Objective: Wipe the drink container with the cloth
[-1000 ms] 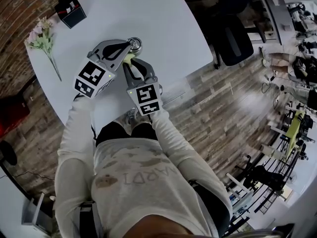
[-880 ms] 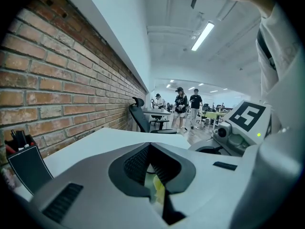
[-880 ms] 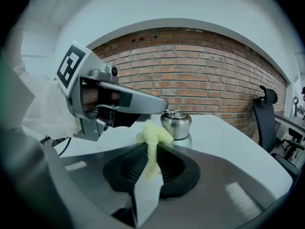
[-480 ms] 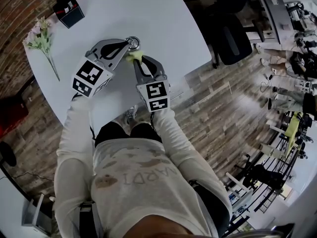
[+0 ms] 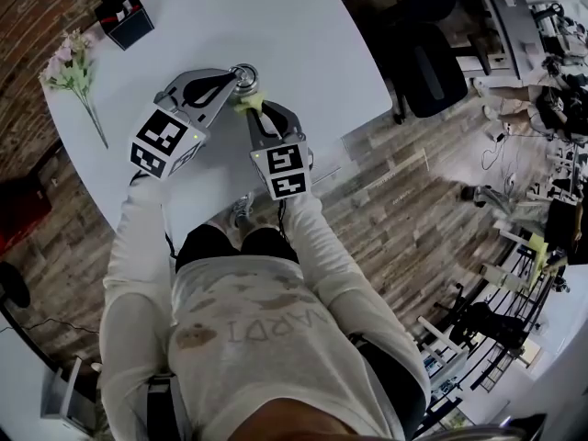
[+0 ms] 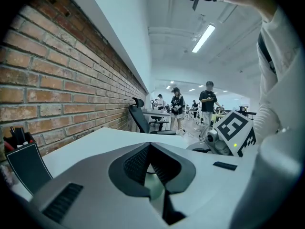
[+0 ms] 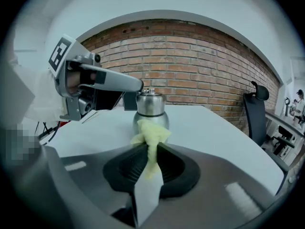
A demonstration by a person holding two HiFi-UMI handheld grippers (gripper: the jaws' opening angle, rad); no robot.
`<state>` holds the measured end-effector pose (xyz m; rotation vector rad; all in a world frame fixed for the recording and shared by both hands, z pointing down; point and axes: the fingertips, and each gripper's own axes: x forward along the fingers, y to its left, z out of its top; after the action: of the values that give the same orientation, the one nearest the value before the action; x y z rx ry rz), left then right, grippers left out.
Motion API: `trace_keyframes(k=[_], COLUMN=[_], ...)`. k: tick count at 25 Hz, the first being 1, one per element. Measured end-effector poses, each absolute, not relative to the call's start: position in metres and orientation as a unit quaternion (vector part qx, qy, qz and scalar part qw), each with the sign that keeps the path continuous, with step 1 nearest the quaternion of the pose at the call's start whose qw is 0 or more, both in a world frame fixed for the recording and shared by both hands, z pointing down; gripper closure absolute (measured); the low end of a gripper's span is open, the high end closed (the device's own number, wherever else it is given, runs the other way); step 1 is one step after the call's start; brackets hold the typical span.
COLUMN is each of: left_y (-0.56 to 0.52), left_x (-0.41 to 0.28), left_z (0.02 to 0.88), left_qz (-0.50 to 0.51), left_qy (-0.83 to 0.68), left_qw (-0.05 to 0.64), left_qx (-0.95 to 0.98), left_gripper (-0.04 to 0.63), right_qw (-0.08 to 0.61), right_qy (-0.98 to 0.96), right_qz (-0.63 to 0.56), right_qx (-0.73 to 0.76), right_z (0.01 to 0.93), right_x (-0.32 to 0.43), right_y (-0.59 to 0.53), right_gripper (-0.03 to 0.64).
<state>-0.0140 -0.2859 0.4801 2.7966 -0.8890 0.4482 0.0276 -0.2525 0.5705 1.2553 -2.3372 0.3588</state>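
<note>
While we compare this moment with the second before it, the main change is in the right tongs: they have swung from the near-left of the drink container round to its near-right, and the yellow cloth has slid with them across the steel body. The container itself has hardly shifted; it stands upright on the white worktop, a little in from the near edge. We read this as a wiping stroke under way rather than an approach, since the bunched cloth is pressed against the lower body of the container in the right gripper view. Only the near side appears to have been covered so far, so we judge the far side and the cap are still to do. The right tongs are clamped on the cloth, which sticks out past their tips. The left tongs are closed on the container's top, as far as we can see, with something silvery showing between the jaws, and they steady it against the push. Counting, we find one drink container, one cloth, two tongs, one dark box at the far corner, one sprig of flowers lying flat, and one office chair beside the worktop.
</note>
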Motion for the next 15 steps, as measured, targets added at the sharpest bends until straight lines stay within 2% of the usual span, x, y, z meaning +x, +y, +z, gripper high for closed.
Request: trace_keyframes(k=[15], left_y=[-0.286], left_x=[-0.013], left_z=[0.480], left_qz=[0.149], left_qy=[-0.294], left_qw=[0.090], left_qx=[0.940], left_gripper=[0.594], right_qw=[0.252], right_qy=[-0.850], right_qz=[0.136], right_qx=[0.442], right_z=[0.581], right_x=[0.015], right_y=[-0.249], right_gripper=[0.545])
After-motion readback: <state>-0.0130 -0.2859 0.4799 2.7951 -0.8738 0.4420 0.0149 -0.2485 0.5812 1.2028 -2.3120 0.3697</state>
